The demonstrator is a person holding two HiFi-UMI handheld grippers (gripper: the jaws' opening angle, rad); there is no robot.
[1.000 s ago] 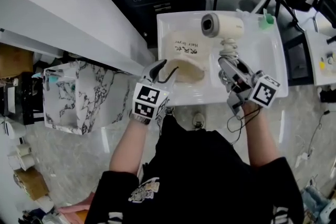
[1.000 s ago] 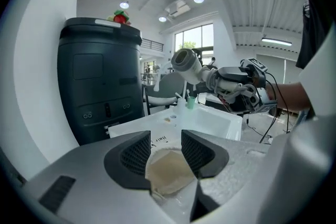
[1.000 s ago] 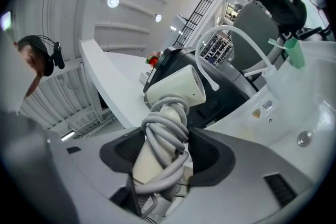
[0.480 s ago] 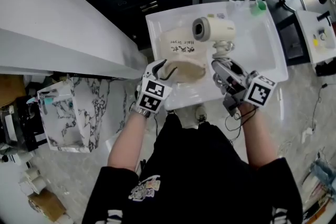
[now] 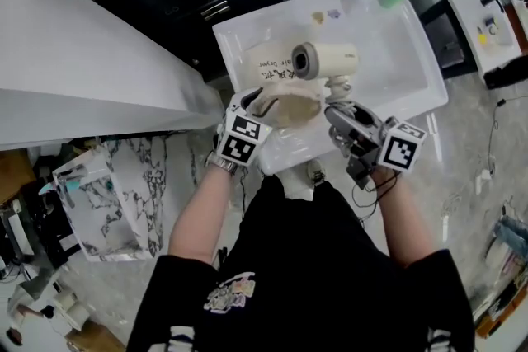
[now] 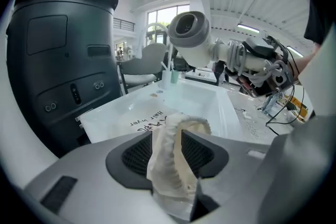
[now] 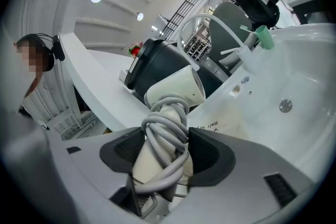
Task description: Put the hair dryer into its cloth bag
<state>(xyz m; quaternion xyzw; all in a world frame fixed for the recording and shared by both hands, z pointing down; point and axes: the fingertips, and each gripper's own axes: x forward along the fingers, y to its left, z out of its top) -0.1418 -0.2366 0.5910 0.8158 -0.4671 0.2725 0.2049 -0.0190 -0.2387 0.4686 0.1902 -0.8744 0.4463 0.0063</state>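
Head view is showing the cream plastic hair dryer (image 5: 326, 60) in the air over the white rectangular basin (image 5: 404, 53), outside the beige cloth bag with black lettering (image 5: 285, 99); its grey round end is facing the left gripper (image 5: 250, 105). The right gripper (image 5: 338, 110) is clenching the dryer's handle, around which the grey cord (image 7: 167, 118) is wound; the left gripper is pinching the bag's gathered rim and is holding it raised, while the rest of the bag is lying on the basin.
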